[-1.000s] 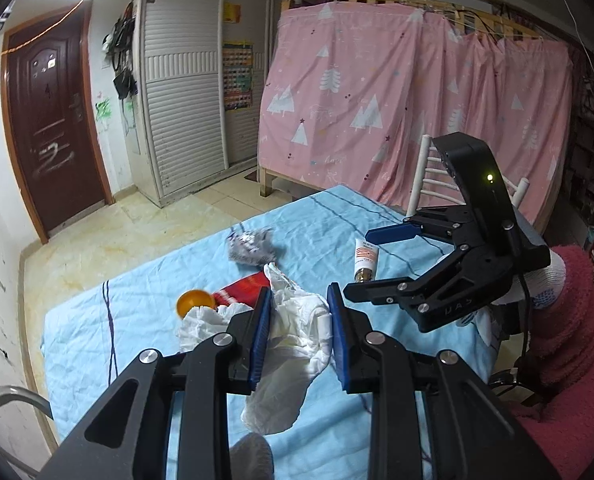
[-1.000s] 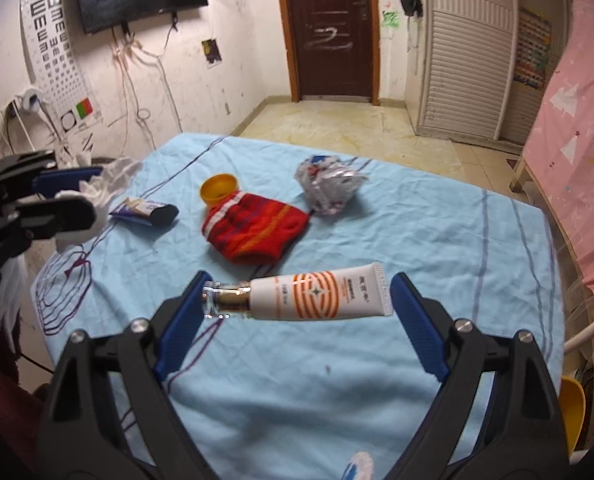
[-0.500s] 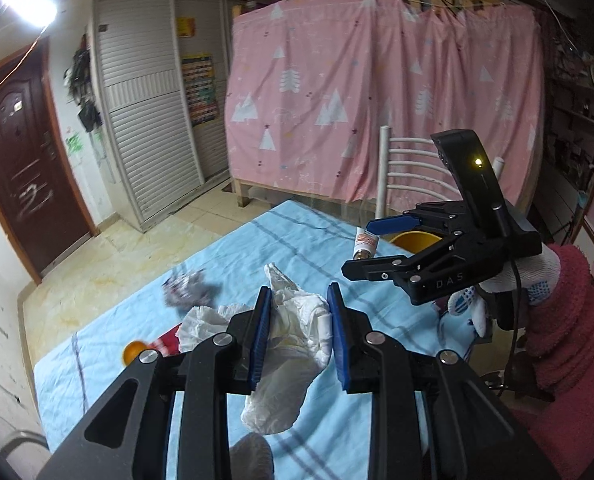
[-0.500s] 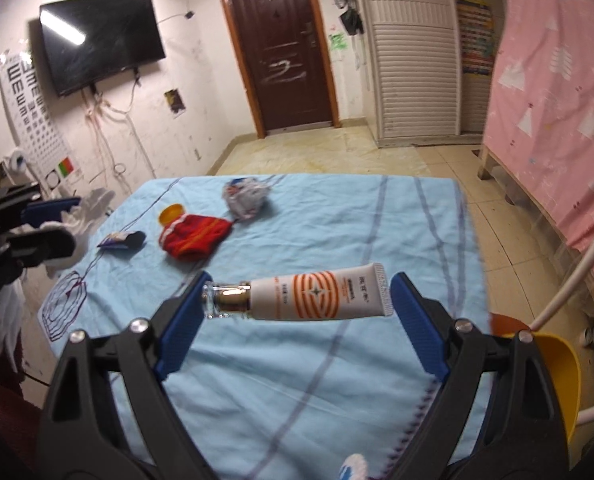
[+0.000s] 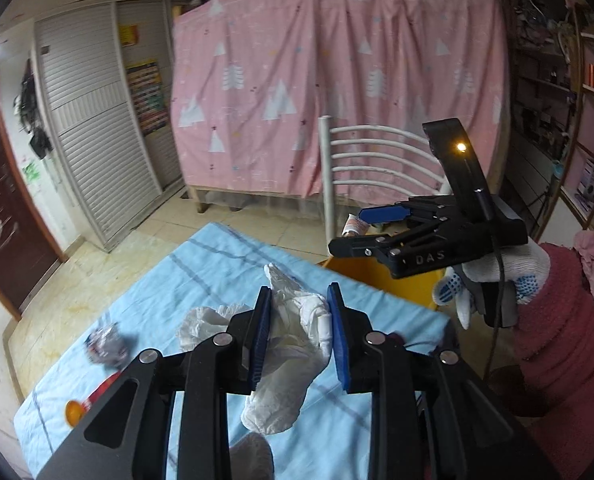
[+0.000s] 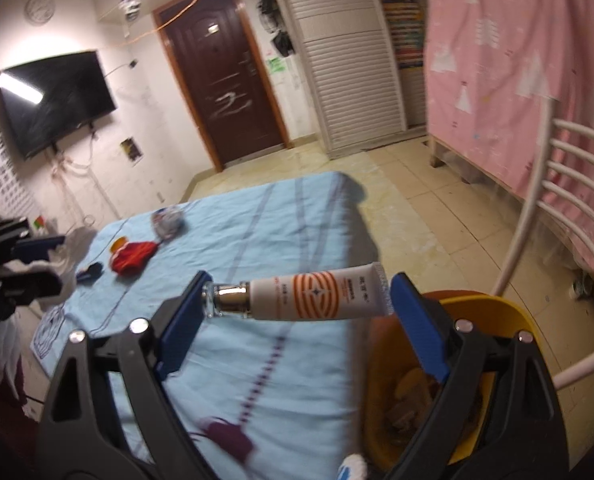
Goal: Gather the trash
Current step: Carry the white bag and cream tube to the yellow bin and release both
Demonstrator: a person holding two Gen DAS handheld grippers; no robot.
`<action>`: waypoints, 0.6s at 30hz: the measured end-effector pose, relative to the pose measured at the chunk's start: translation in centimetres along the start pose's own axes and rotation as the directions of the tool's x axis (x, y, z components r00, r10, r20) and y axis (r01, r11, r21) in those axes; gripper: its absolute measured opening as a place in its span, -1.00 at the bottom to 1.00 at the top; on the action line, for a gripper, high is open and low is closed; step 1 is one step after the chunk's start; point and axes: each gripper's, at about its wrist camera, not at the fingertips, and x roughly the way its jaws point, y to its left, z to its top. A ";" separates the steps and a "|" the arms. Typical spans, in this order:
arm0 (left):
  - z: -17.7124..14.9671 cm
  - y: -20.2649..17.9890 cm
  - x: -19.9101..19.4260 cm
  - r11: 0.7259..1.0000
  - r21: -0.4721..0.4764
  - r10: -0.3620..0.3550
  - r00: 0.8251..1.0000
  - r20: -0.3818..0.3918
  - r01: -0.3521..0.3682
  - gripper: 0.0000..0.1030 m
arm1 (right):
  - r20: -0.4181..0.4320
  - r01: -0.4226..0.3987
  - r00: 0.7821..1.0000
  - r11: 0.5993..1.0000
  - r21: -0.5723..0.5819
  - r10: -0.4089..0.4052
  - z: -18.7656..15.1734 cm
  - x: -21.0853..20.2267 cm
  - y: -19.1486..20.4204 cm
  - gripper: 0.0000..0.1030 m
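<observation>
**Both grippers loaded above the desk**

The left gripper [image 5: 299, 330] is clenched on a crumpled white tissue [image 5: 293, 344] that hangs over the blue-covered desk [image 5: 217, 264]; the right gripper [image 6: 297, 312] grasps an orange-striped tube [image 6: 317, 294] end to end; at its 4 o'clock sits a yellow bin [image 6: 493, 308]; a red cloth [image 6: 133, 256] lies at 10 o'clock.

yellow bin [image 6: 493, 308]: your right hand-held gripper [image 6: 297, 300] covers most of it; contents blurred, can't ID.
tube [image 5: 353, 226]: left wrist view shows you only the cap end, rest behind the gripper finger.
crumpled wrapper [image 5: 107, 346]: motion-blurred, print unreadable.
orange cap [image 5: 75, 418]: half hidden by your left hand-held gripper [image 5: 299, 320].
dark item [image 6: 89, 271]: too small to tell.
</observation>
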 end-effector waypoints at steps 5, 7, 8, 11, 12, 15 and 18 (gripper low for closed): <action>1.6 -2.4 2.2 0.999 0.035 -0.034 0.999 -0.011 0.035 -0.64 | 0.002 0.046 0.999 0.996 0.072 -0.046 -0.9 -0.6 -3.9 0.68; 2.3 -3.4 3.2 0.998 0.042 -0.050 0.999 -0.016 0.050 -0.64 | -0.003 0.054 0.999 0.993 0.101 -0.054 -1.4 -0.6 -5.4 0.68; 2.6 -3.7 3.6 0.997 0.044 -0.055 0.998 -0.019 0.056 -0.64 | -0.006 0.059 0.998 0.992 0.113 -0.058 -1.7 -0.6 -5.9 0.68; 3.5 -4.9 5.0 0.996 0.053 -0.071 0.997 -0.028 0.072 -0.64 | -0.024 0.077 0.997 0.987 0.144 -0.074 -2.5 -0.1 -7.6 0.68; 3.7 -5.2 5.3 0.996 0.055 -0.073 0.997 -0.030 0.075 -0.64 | -0.028 0.081 0.997 0.985 0.153 -0.077 -2.7 0.0 -8.0 0.68; 4.3 -6.3 6.7 0.994 0.063 -0.083 0.996 -0.043 0.086 -0.64 | -0.037 0.088 0.996 0.980 0.177 -0.083 -3.1 0.4 -9.0 0.68; 5.0 -7.0 8.1 0.994 0.064 -0.090 0.994 -0.055 0.093 -0.64 | -0.048 0.103 0.994 0.976 0.193 -0.096 -3.5 0.8 -10.0 0.69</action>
